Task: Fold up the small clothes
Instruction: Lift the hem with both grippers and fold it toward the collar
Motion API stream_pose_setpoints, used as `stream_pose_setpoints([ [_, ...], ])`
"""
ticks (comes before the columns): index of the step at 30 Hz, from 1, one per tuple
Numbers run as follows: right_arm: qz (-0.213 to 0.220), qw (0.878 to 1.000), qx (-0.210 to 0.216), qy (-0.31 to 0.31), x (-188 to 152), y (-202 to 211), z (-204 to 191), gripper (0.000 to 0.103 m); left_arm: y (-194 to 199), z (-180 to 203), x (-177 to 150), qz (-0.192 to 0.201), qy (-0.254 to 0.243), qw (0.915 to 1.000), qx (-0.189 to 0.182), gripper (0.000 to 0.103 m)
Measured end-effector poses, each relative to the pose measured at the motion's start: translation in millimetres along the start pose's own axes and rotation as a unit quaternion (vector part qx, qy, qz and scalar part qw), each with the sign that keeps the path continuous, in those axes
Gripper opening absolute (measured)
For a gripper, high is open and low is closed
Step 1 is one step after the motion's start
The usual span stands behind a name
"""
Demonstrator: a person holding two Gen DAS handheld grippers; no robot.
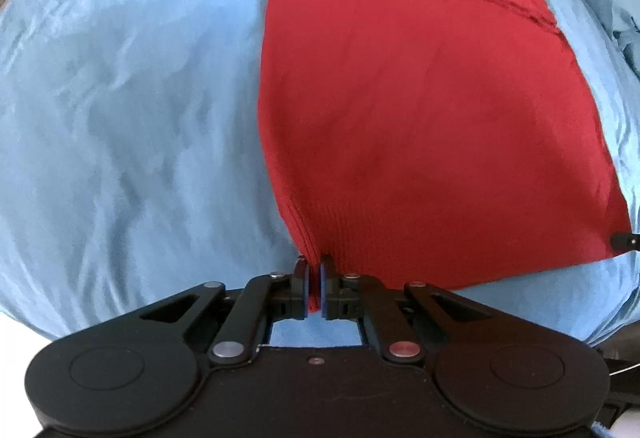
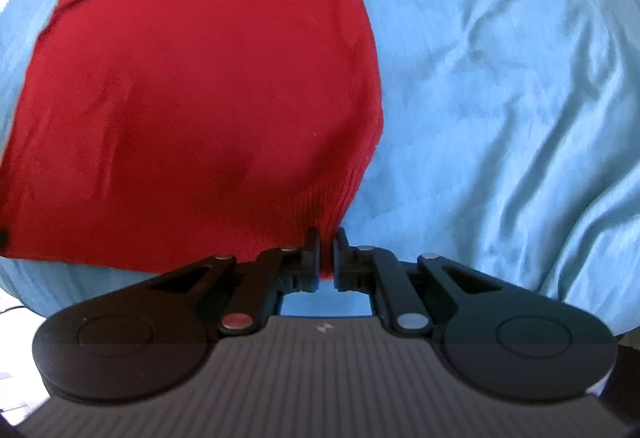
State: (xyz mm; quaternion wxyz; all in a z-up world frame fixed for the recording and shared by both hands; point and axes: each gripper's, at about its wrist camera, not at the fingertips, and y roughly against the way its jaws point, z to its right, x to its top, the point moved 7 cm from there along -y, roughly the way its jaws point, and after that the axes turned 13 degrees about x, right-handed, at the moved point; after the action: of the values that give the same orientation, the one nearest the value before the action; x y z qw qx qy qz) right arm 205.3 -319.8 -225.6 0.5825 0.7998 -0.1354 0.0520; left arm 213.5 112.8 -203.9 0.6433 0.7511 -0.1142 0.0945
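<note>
- Left gripper (image 1: 314, 280): it sits low at the near edge of the scene and points forward along the cloth. Its two black fingers (image 1: 301, 278) are drawn almost together, and the ribbed hem corner of the red knit garment (image 1: 420, 110) is pinched between them, red fabric showing in the narrow slot.
- Right gripper (image 2: 327, 252): it takes a matching low, forward-pointing pose. Its fingers (image 2: 311, 250) are likewise nearly closed, clamping the opposite ribbed hem corner, with a strip of red visible between the pads.
- Red knit garment: it lies spread on the blue sheet (image 1: 120, 98), reaching away from both grippers toward the far side. In the left wrist view its body fills the right of centre; in the right wrist view (image 2: 192, 86) it fills the left of centre. A seam or folded edge runs diagonally across its far part.
- Blue sheet (image 2: 500, 78): wrinkled fabric covers the whole surface beneath and around the garment.
- Limits of view: the garment's far end is cut off by the top edge in both views, so its neckline and sleeves cannot be made out. A small dark object (image 1: 624, 240) touches the garment's edge at the right margin of the left wrist view; it is too cropped to identify. The person's hands are out of frame. Pale shapes in the far corners are too blurred to read.
</note>
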Motion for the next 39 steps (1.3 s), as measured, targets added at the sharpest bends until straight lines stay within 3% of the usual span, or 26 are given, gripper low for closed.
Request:
stream_pose_setpoints([
  [6, 0.026, 0.998, 0.058, -0.021, 25.3, 44.1, -8.7, 0.021, 53.2, -17.0, 27.1, 0.019, 0.056, 0.9979, -0.026, 0.004],
  [11, 0.078, 0.990, 0.106, -0.051, 74.3, 99.3, -16.0, 0.020, 99.8, -30.7, 70.6, 0.055, 0.108, 0.9918, -0.040, 0.004],
  [15, 0.127, 0.977, 0.149, -0.088, 133.7, 135.7, -17.8, 0.020, 127.4, -40.7, 122.7, 0.105, 0.132, 0.9844, -0.049, 0.004],
  [21, 0.188, 0.956, 0.208, -0.093, 252.2, 150.3, -26.3, 0.020, 130.4, -29.2, 243.9, 0.203, 0.107, 0.9722, -0.048, 0.004],
  [25, 0.204, 0.953, 0.202, -0.094, 339.0, 114.3, -21.7, 0.020, 90.2, -14.8, 328.6, 0.249, 0.095, 0.9633, -0.032, 0.004],
  [30, 0.212, 0.961, 0.166, -0.071, 421.6, 20.5, -15.8, 0.020, -3.7, 4.0, 399.8, 0.241, 0.122, 0.9628, -0.007, 0.004],
  [34, 0.204, 0.968, 0.130, -0.061, 458.9, -65.8, -7.1, 0.020, -83.7, 14.8, 425.2, 0.206, 0.151, 0.9665, 0.023, 0.004],
  [39, 0.211, 0.972, 0.096, -0.048, 480.2, -118.1, 0.7, 0.020, -123.9, 17.5, 429.3, 0.190, 0.180, 0.9643, 0.040, 0.004],
])
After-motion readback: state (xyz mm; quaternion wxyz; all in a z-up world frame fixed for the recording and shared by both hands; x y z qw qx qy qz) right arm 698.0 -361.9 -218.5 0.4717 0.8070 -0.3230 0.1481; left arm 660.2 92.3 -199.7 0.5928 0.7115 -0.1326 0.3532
